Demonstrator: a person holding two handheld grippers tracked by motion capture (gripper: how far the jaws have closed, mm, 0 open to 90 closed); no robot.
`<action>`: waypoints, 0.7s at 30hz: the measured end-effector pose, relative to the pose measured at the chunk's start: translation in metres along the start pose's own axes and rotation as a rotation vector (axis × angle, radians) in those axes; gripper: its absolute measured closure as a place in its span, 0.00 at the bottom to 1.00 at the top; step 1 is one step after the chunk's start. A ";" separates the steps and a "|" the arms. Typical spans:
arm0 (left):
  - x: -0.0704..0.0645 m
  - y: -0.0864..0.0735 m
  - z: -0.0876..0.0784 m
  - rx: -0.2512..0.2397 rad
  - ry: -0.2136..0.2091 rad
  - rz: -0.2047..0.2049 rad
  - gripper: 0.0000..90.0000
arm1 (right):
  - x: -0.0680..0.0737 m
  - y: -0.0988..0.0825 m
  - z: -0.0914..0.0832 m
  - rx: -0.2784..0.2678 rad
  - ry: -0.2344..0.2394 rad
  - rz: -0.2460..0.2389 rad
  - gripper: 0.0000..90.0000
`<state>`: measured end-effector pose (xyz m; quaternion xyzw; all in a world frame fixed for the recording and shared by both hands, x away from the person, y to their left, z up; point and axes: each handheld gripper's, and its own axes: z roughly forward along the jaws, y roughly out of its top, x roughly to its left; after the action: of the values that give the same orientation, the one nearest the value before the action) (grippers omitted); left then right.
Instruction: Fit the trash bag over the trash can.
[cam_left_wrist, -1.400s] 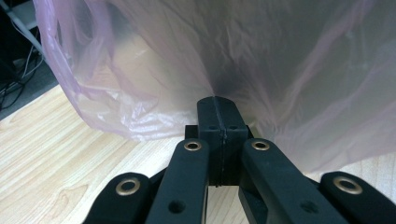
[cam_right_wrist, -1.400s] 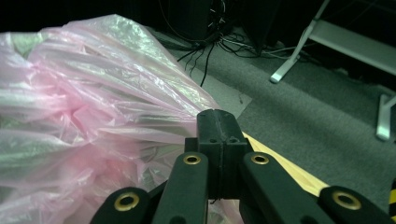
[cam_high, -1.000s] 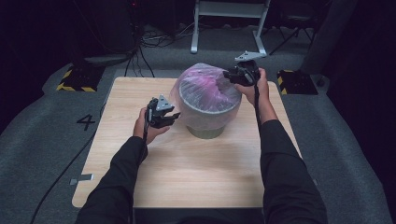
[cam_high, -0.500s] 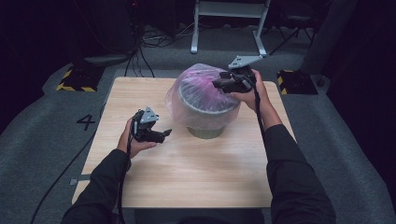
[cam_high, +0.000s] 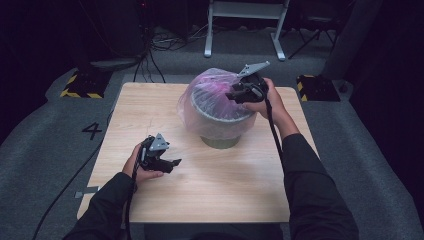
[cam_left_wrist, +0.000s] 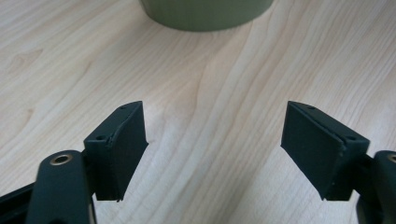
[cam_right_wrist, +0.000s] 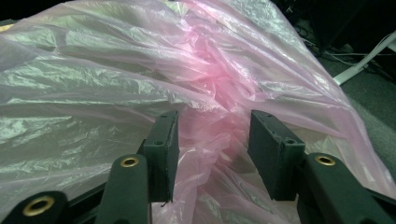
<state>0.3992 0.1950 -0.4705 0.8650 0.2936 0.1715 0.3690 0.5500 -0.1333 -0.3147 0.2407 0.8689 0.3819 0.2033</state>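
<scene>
On the pale wooden tabletop (cam_high: 215, 190) stands a round grey-green bin (cam_high: 220, 131), a thin pink plastic bag (cam_high: 210, 95) draped over it. The right gripper (cam_right_wrist: 212, 140) has a bunched fold between half-open fingers, just closing slightly; the left gripper (cam_left_wrist: 215, 140) gapes empty nearby. Lining looks underway; next, pinch and tug the bag

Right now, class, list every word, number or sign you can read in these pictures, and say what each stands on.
"4": a dark numeral on the grey floor covering, left of the light wooden table.
Yellow-and-black hazard stripes: a sign without words, on the floor beyond the table.
Nothing else is readable.
</scene>
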 end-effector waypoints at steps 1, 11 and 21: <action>-0.001 -0.002 0.002 0.014 0.000 0.001 0.26 | 0.000 0.000 0.001 0.003 0.004 0.002 0.59; 0.002 -0.018 0.013 0.069 0.033 -0.021 0.23 | -0.005 -0.004 0.009 0.061 0.025 0.004 0.51; 0.004 -0.025 0.015 0.055 0.028 -0.033 0.24 | -0.007 -0.001 0.011 0.103 0.062 -0.029 0.41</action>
<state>0.4007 0.2037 -0.4989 0.8674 0.3176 0.1695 0.3435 0.5616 -0.1320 -0.3214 0.2260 0.8967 0.3409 0.1692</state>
